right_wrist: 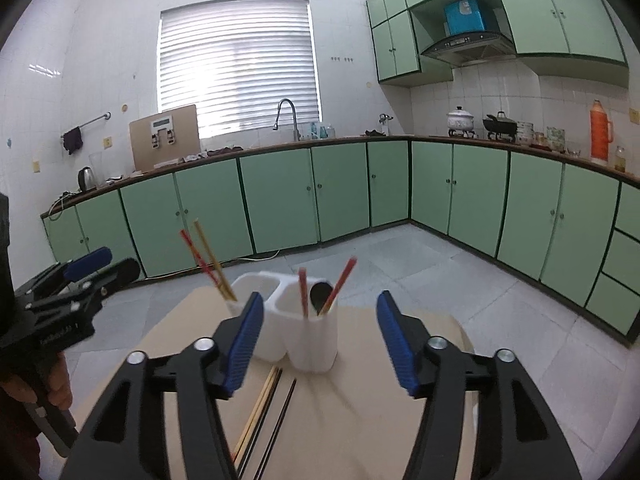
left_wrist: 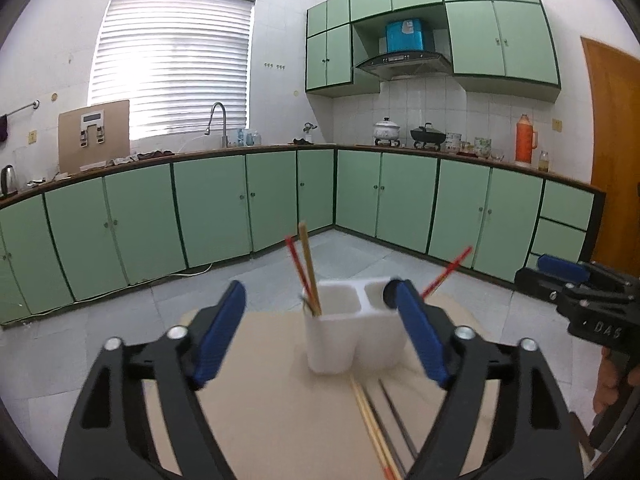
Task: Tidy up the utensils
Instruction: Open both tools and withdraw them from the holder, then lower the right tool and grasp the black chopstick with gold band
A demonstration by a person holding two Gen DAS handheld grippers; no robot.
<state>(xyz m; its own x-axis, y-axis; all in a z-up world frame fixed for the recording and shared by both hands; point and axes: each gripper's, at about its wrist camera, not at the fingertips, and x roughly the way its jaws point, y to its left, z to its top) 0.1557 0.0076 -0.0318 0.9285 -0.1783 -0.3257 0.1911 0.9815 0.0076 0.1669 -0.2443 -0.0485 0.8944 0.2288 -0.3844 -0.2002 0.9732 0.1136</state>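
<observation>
**Left wrist view: holder partly filled, loose sticks waiting on the worktop**

Left wrist view puts my left claw (left_wrist: 316, 320) straight in front of the white holder (left_wrist: 352, 340), both blue pads spread wide with nothing between them. I keep it released because nothing calls for a grip yet. The holder stands upright on the tan worktop (left_wrist: 260, 400), a row of joined cups. Its left cup holds a red chopstick (left_wrist: 296, 264) and a pale wooden chopstick (left_wrist: 308, 268), leaning on the rim so their tops fan outward.

From the right wrist view, my right claw (right_wrist: 320, 340) is likewise spread and empty, hovering just short of the holder. The right cup holds two red chopsticks (right_wrist: 340, 284) and a dark spoon (right_wrist: 320, 294); the middle cup (right_wrist: 260, 284) looks empty. That suggests sorting by kind, though red sticks sit in two cups, so I judge the sorting unfinished.

Loose chopsticks (right_wrist: 264, 412) lie flat on the worktop just in front of the holder, a pale pair beside dark ones, pointing roughly toward me. Lying lengthwise between my fingers, they suit a pinch across the shaft. I judge those are next: thin, smooth and low, they may slip or roll, so the pads must close squarely near the middle.
</observation>
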